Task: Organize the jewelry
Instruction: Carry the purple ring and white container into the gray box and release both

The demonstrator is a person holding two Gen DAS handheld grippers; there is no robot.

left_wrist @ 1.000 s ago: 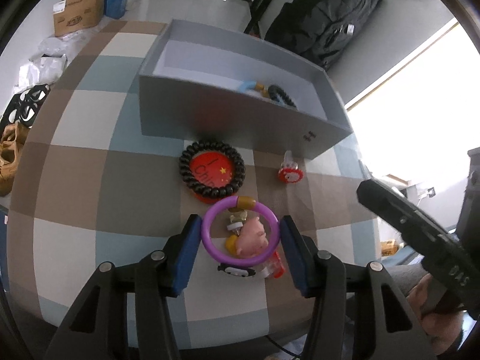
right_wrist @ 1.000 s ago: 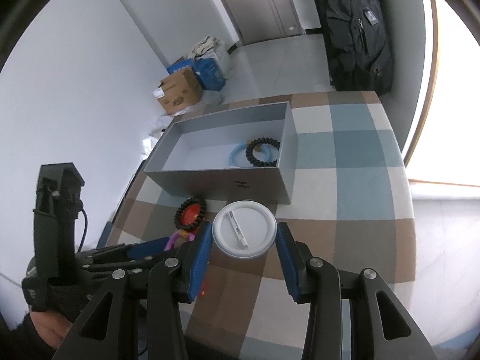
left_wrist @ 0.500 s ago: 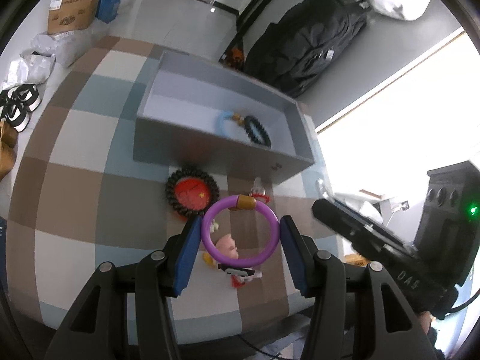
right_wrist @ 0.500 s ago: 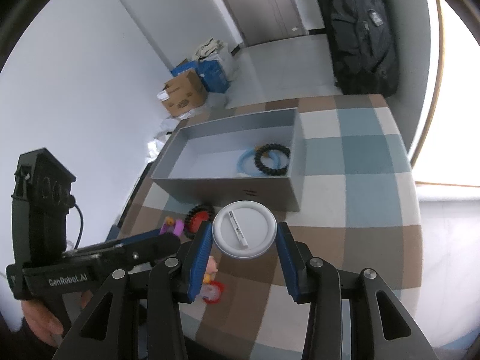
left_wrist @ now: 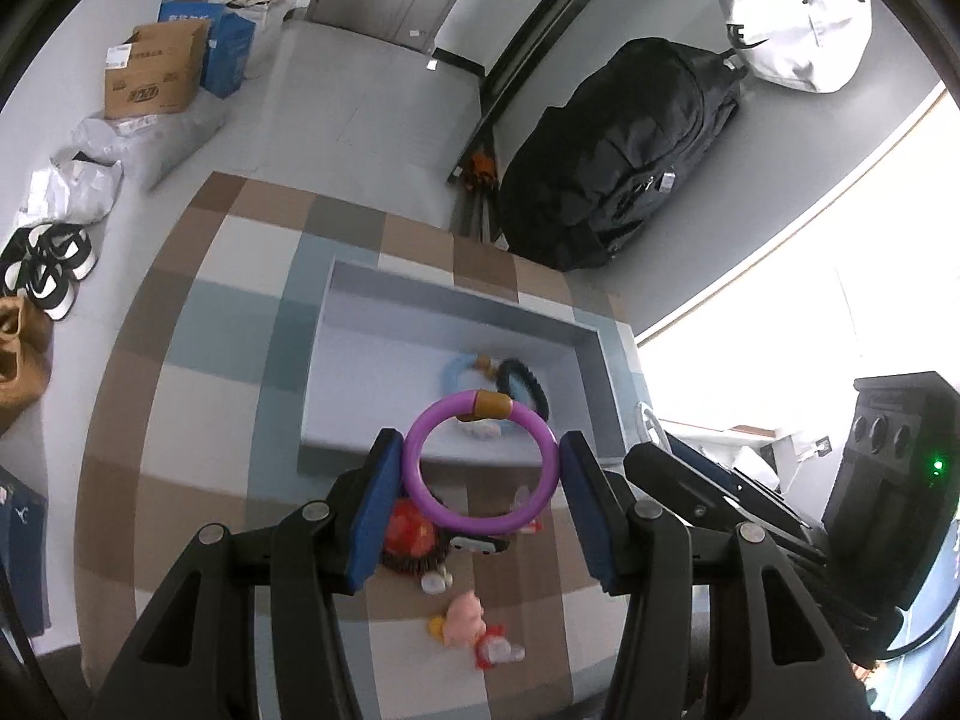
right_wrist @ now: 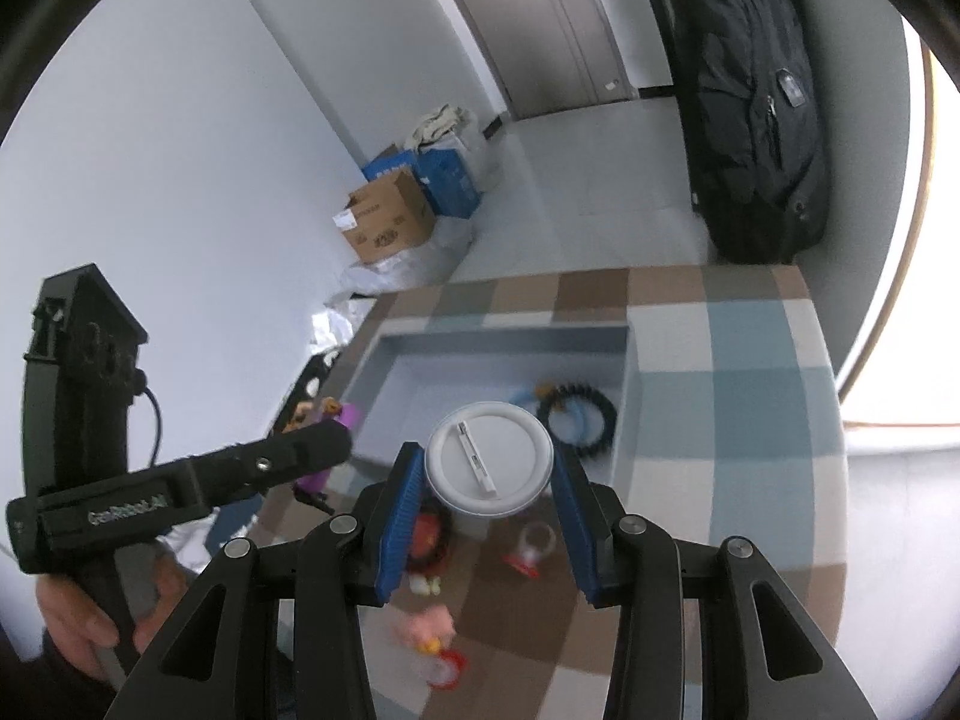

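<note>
White lettering reading "GenRobot.AI" is showing along the black body of the left gripper (right_wrist: 303, 456), seen at the left of the right wrist view. Print on the far cardboard box (right_wrist: 387, 222) is staying too small to read.

Both fisheye cameras are looking steeply down along their own jaws, from well above the checked bench (left_wrist: 198, 396). Each is framing the grey box (left_wrist: 336, 360) at centre frame; both are sharing it, the small trinkets below, and the cardboard carton (right_wrist: 390, 222) on the floor beyond.
</note>
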